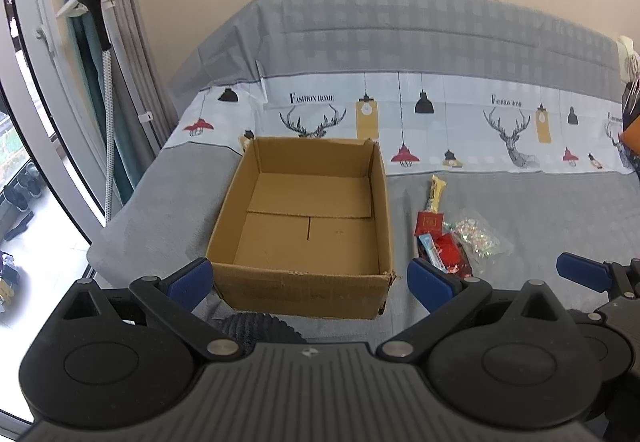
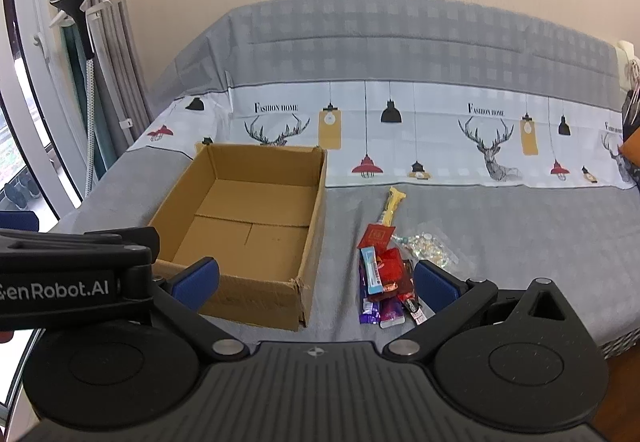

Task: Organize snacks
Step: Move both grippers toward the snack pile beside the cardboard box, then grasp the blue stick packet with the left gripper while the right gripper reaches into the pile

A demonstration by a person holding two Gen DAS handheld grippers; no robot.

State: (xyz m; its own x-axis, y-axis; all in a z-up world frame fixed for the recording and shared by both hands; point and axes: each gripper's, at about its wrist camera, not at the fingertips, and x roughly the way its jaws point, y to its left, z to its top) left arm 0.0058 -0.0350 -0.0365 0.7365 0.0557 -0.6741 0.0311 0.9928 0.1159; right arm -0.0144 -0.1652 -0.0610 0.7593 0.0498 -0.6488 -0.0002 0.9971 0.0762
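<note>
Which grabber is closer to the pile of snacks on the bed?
Right. The right gripper has its open jaws in front of the snack pile, one pad right beside it. The left gripper faces the empty cardboard box, with the snacks off to its right.

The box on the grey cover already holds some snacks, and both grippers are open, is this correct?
Not quite: the box holds nothing, as the right wrist view shows. The snacks lie on the cover beside it. Both grippers are open.
</note>
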